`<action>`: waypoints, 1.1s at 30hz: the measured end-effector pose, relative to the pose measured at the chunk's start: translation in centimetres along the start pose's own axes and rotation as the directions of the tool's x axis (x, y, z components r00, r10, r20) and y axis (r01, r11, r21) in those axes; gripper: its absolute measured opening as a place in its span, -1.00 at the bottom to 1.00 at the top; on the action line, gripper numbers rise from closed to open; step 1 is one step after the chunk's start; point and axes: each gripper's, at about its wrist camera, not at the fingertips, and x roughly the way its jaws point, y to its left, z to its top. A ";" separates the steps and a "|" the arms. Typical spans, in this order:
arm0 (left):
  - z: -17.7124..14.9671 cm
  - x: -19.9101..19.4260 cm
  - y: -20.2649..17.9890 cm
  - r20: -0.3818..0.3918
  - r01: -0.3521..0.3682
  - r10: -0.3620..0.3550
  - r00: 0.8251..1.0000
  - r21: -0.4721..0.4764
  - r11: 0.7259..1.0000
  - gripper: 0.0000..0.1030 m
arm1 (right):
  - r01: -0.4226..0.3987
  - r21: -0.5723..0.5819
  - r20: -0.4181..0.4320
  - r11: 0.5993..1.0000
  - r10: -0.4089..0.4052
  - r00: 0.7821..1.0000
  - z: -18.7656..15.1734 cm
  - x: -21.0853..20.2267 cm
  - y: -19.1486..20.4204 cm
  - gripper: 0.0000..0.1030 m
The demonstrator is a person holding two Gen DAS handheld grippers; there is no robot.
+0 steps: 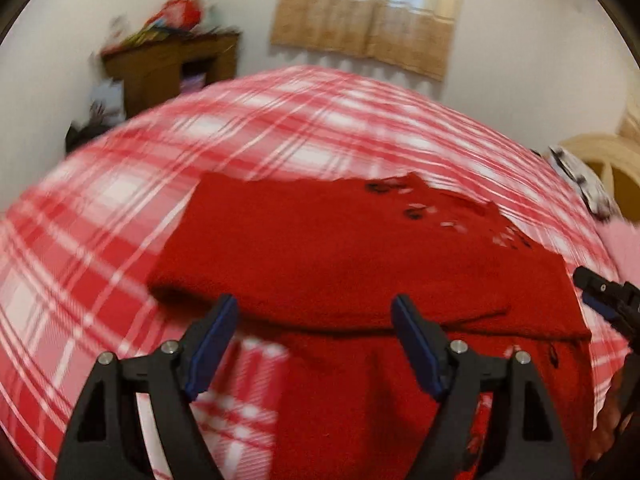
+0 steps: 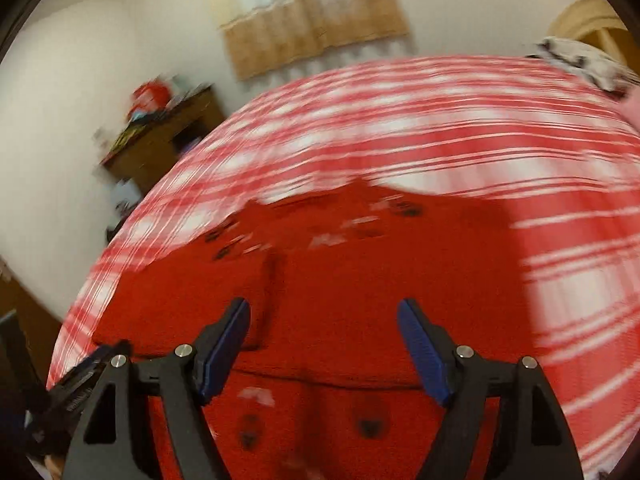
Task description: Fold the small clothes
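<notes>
A red knitted garment (image 1: 340, 256) with small black and white marks lies on the red and white plaid bedspread (image 1: 280, 128), its near part folded over with a fold edge running across. My left gripper (image 1: 316, 320) is open and empty just above that fold edge. My right gripper (image 2: 324, 320) is open and empty above the same garment (image 2: 360, 280). The right gripper's black tip shows at the right edge of the left wrist view (image 1: 608, 300). The left gripper's tip shows at the lower left of the right wrist view (image 2: 88, 376). Both views are motion-blurred.
The plaid bedspread (image 2: 440, 120) covers the bed all around the garment. A brown wooden cabinet (image 1: 168, 68) with cluttered things on top stands by the far wall. A tan curtain (image 1: 360, 20) hangs behind. A pale wooden headboard (image 1: 600, 156) and a pink cloth (image 1: 624, 248) are at right.
</notes>
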 end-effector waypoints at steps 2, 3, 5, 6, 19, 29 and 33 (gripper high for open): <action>-0.2 0.5 0.7 -0.019 -0.005 0.005 1.000 -0.023 1.000 0.58 | 0.007 -0.030 -0.026 1.000 -0.008 1.000 0.1 2.1 1.8 0.40; -0.4 0.7 1.0 -0.021 -0.012 0.011 1.000 -0.030 0.999 0.58 | 0.004 -0.046 -0.043 0.999 -0.006 0.999 0.2 3.2 2.7 0.29; -0.6 0.9 1.0 -0.019 -0.024 0.023 1.000 -0.037 0.999 0.58 | 0.009 -0.097 -0.090 0.995 -0.018 0.996 0.1 5.2 4.3 0.12; -0.7 0.9 1.1 -0.019 -0.025 0.024 1.000 -0.043 0.999 0.58 | 0.042 -0.131 -0.116 0.990 -0.057 0.992 -0.2 6.4 5.0 0.00; -0.9 1.5 1.7 -0.011 -0.041 0.040 0.999 -0.056 0.998 0.63 | -0.003 -0.269 0.063 0.963 0.020 0.998 5.5 -0.5 11.1 -0.87; 0.4 2.7 3.1 -0.010 -0.157 0.157 0.988 -0.133 0.979 0.64 | -0.025 -0.257 0.374 0.966 0.123 0.919 11.9 -11.7 12.6 -0.87; 0.5 3.0 3.4 -0.014 -0.177 0.177 0.984 -0.142 0.974 0.64 | 0.069 -0.228 0.417 0.971 0.033 0.908 11.5 -13.0 9.2 -0.87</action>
